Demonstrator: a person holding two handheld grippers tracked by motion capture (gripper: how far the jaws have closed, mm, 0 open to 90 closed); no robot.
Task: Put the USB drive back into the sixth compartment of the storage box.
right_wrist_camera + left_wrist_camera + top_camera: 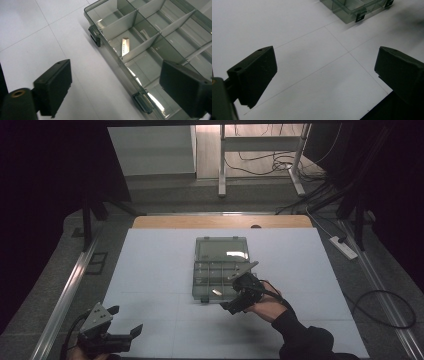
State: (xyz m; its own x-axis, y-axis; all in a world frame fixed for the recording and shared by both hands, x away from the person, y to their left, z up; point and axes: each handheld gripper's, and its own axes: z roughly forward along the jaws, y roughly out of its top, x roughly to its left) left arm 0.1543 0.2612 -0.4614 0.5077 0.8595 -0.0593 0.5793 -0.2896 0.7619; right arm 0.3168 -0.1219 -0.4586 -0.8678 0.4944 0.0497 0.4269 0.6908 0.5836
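A clear smoky compartment box point(203, 276) lies in the middle of the white mat, its lid point(221, 248) folded open toward the back. A small silver metal strip point(217, 292) point(125, 46) rests in a near-row compartment. My right gripper point(235, 295) point(117, 85) hovers at the box's near right corner; its jaws stand open on either side of the box's front wall point(117, 61), holding nothing. My left gripper point(125, 320) point(324, 75) waits at the mat's near left corner, open, with bare mat between its jaws. The box's near corner point(352, 8) is at the top of the left gripper view.
The white mat point(160, 270) covers a wooden table whose far edge point(220, 221) is exposed. Metal rails point(65, 295) run along both sides. A power strip point(343, 247) and cables lie on the floor at the right.
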